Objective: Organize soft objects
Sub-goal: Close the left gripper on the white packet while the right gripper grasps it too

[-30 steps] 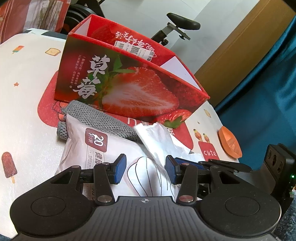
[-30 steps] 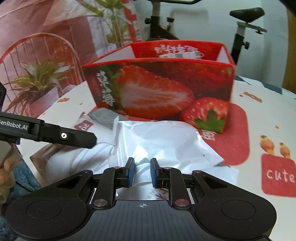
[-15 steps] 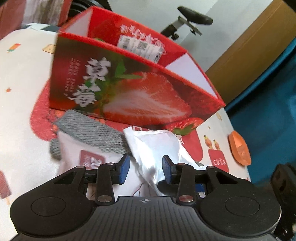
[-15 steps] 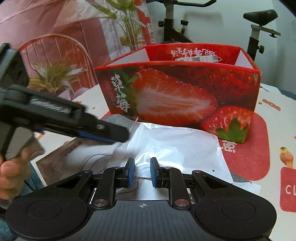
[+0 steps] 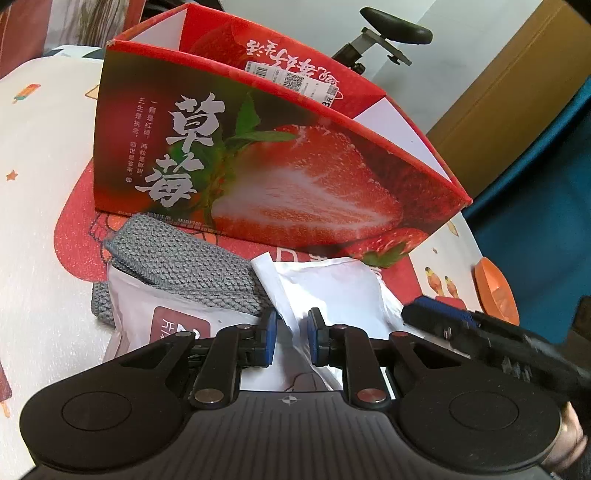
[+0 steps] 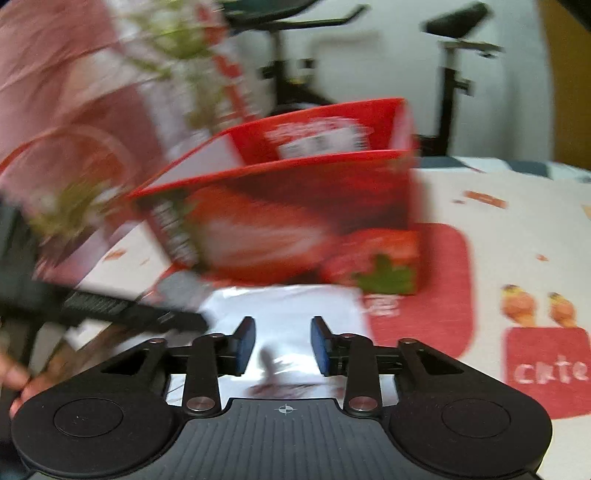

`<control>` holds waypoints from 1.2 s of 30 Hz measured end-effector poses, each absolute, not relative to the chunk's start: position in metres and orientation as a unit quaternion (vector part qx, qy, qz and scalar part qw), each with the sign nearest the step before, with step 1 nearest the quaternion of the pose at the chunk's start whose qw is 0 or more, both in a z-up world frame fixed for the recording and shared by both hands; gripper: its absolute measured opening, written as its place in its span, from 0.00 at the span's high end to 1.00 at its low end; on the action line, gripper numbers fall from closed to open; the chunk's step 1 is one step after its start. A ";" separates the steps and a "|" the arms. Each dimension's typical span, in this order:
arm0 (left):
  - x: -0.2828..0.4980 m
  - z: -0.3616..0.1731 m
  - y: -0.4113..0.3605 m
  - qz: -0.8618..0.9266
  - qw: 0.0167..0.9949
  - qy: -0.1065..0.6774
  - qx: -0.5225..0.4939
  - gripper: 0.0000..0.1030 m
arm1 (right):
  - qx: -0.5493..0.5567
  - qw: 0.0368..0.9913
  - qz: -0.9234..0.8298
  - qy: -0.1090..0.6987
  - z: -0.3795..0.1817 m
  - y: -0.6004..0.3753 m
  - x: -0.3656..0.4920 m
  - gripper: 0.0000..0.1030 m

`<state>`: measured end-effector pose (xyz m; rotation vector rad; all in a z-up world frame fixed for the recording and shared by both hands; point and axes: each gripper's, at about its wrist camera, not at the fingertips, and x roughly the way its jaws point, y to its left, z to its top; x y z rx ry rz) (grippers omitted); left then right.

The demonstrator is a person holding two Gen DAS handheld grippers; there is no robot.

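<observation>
A crinkled white plastic bag [image 5: 332, 288] lies in front of the red strawberry box [image 5: 277, 177], over a white pouch with a maroon label [image 5: 147, 306]. A grey knitted cloth [image 5: 192, 266] rests on that pouch. My left gripper [image 5: 293, 332] is closing on the bag's left edge, which sits between its blue pads. The right wrist view is blurred; there the right gripper [image 6: 282, 339] is opening, its pads standing apart over the same bag [image 6: 288, 310]. The box [image 6: 277, 229] stands just behind.
The table wears a white cloth [image 5: 44, 184] with red patches and cartoon prints. An orange object [image 5: 495, 291] lies at its right edge. An exercise bike [image 5: 391, 33] and a wall stand behind the box. A hand [image 6: 18, 380] shows at lower left.
The left gripper moved in toward the box and narrowed its jaws on the white bag's edge. The right gripper's jaws spread off the bag, and its view swung and blurred.
</observation>
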<state>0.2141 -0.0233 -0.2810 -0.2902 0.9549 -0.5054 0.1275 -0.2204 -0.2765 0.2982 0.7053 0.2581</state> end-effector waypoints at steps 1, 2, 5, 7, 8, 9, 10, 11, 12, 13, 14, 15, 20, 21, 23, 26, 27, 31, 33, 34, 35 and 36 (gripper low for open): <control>0.214 -0.281 -0.023 -0.240 0.848 0.453 -0.139 0.81 | 0.157 0.917 0.108 0.350 -0.279 -0.229 0.132 0.66; 0.214 -0.282 -0.023 -0.240 0.848 0.452 -0.139 0.80 | 0.168 0.914 0.098 0.357 -0.283 -0.237 0.136 0.66; 0.212 -0.282 -0.022 -0.240 0.848 0.451 -0.140 0.80 | 0.226 0.891 0.086 0.384 -0.299 -0.258 0.151 0.65; 0.212 -0.282 -0.021 -0.240 0.848 0.451 -0.141 0.80 | 0.258 0.878 0.087 0.393 -0.308 -0.265 0.157 0.65; 0.212 -0.282 -0.021 -0.240 0.848 0.450 -0.142 0.80 | 0.265 0.875 0.091 0.395 -0.311 -0.265 0.160 0.65; 0.212 -0.282 -0.021 -0.240 0.848 0.451 -0.142 0.80 | 0.267 0.873 0.094 0.398 -0.313 -0.265 0.163 0.65; 0.212 -0.282 -0.021 -0.240 0.848 0.451 -0.142 0.80 | 0.265 0.871 0.097 0.402 -0.315 -0.263 0.166 0.65; 0.212 -0.282 -0.021 -0.240 0.848 0.450 -0.142 0.80 | 0.262 0.869 0.100 0.408 -0.317 -0.261 0.168 0.65; 0.211 -0.282 -0.021 -0.240 0.849 0.450 -0.142 0.80 | 0.259 0.868 0.102 0.411 -0.319 -0.260 0.170 0.67; 0.211 -0.282 -0.021 -0.240 0.849 0.449 -0.142 0.80 | 0.258 0.868 0.103 0.412 -0.318 -0.257 0.171 0.68; 0.211 -0.283 -0.021 -0.241 0.849 0.448 -0.144 0.80 | 0.256 0.869 0.105 0.411 -0.318 -0.255 0.171 0.70; 0.211 -0.283 -0.020 -0.243 0.848 0.448 -0.147 0.82 | 0.253 0.870 0.104 0.410 -0.315 -0.253 0.171 0.76; 0.210 -0.280 -0.017 -0.247 0.847 0.443 -0.160 0.84 | 0.226 0.882 0.101 0.400 -0.301 -0.246 0.165 0.85; 0.209 -0.279 -0.016 -0.249 0.848 0.440 -0.160 0.86 | 0.221 0.886 0.099 0.396 -0.298 -0.244 0.163 0.88; 0.207 -0.277 -0.016 -0.251 0.850 0.434 -0.161 0.88 | 0.212 0.893 0.096 0.385 -0.292 -0.243 0.157 0.91; 0.202 -0.272 -0.015 -0.251 0.857 0.422 -0.157 0.89 | 0.213 0.900 0.094 0.369 -0.282 -0.243 0.149 0.94; 0.200 -0.270 -0.015 -0.252 0.859 0.418 -0.156 0.90 | 0.214 0.902 0.093 0.364 -0.279 -0.243 0.146 0.95; 0.191 -0.259 -0.009 -0.250 0.869 0.399 -0.151 0.90 | 0.222 0.905 0.090 0.350 -0.272 -0.240 0.133 0.95; 0.186 -0.254 -0.005 -0.249 0.873 0.392 -0.149 0.90 | 0.221 0.906 0.094 0.348 -0.271 -0.235 0.125 0.96; 0.183 -0.253 -0.004 -0.250 0.874 0.389 -0.150 0.90 | 0.217 0.906 0.095 0.350 -0.270 -0.231 0.121 0.96; 0.181 -0.251 -0.002 -0.249 0.874 0.388 -0.150 0.90 | 0.214 0.906 0.096 0.351 -0.269 -0.228 0.119 0.96; 0.178 -0.250 -0.001 -0.248 0.875 0.387 -0.149 0.90 | 0.212 0.906 0.097 0.353 -0.269 -0.225 0.117 0.96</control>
